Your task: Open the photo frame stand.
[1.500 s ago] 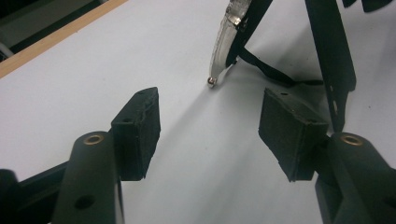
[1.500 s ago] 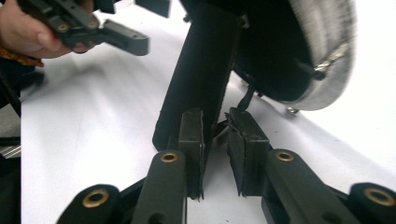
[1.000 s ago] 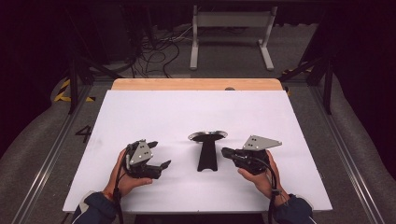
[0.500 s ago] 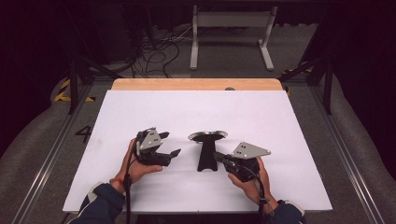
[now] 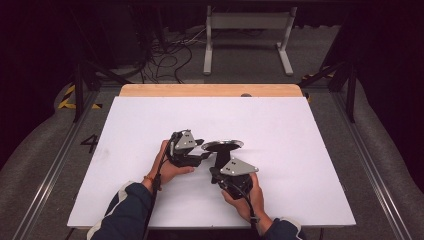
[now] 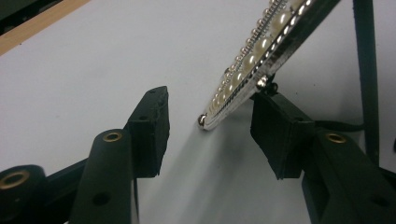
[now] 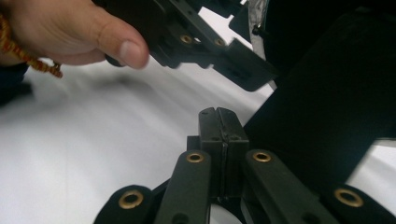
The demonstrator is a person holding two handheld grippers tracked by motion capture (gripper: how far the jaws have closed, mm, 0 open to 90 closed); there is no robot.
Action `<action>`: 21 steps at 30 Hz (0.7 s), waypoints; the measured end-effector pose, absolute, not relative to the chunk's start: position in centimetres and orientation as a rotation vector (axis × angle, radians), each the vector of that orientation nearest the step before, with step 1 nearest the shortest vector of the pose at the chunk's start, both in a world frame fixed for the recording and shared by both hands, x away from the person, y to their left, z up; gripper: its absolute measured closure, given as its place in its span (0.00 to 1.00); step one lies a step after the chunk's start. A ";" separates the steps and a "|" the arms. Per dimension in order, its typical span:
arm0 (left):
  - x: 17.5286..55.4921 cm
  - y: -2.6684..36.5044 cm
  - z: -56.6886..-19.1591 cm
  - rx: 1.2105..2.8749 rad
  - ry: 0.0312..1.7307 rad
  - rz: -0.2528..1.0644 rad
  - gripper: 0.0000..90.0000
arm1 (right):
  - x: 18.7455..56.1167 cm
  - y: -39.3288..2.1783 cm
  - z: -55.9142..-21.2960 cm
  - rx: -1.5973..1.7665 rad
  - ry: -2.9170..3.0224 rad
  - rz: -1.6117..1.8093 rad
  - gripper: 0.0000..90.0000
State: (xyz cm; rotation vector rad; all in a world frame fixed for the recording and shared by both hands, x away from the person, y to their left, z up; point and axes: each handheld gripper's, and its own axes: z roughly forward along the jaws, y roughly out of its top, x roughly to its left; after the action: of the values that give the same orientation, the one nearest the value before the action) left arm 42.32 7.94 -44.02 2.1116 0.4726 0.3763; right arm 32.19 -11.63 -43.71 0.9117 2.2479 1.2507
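Observation:
A black stand (image 5: 220,161) carries a dark oval top with a silvery, pearl-studded rim (image 5: 221,146) at the middle of the white table (image 5: 280,130). My left gripper (image 5: 203,152) sits just left of that top. In the left gripper view the rim's end (image 6: 233,88) lies between the jaws, which have just been closing; the right pad (image 6: 275,140) is right beneath it, the left pad (image 6: 149,133) apart from it. My right gripper (image 5: 216,173) lies against the stand's foot on the near side. Its pads (image 7: 223,128) are shut together on nothing, beside the stand's black body (image 7: 327,107).
A bare wooden strip (image 5: 210,90) edges the table's far side. Beyond it stand a white metal frame (image 5: 247,30) and loose cables (image 5: 170,55) on the floor. Metal rails (image 5: 370,165) run along both sides of the table.
Both hands have moved inward to the stand. The left gripper slid right up to the oval top's rim, its jaws narrower. The right gripper came left and down to the stand's foot.

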 end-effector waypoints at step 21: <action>39.6 6.6 -44.2 2.140 0.411 0.565 0.88 | 33.0 -10.8 -45.5 1.060 2.177 1.120 1.00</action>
State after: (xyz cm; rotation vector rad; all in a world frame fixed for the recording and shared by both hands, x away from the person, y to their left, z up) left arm 39.55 6.56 -44.22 2.1404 0.4109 0.5652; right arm 33.04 -10.85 -45.53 1.0595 2.1769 1.1195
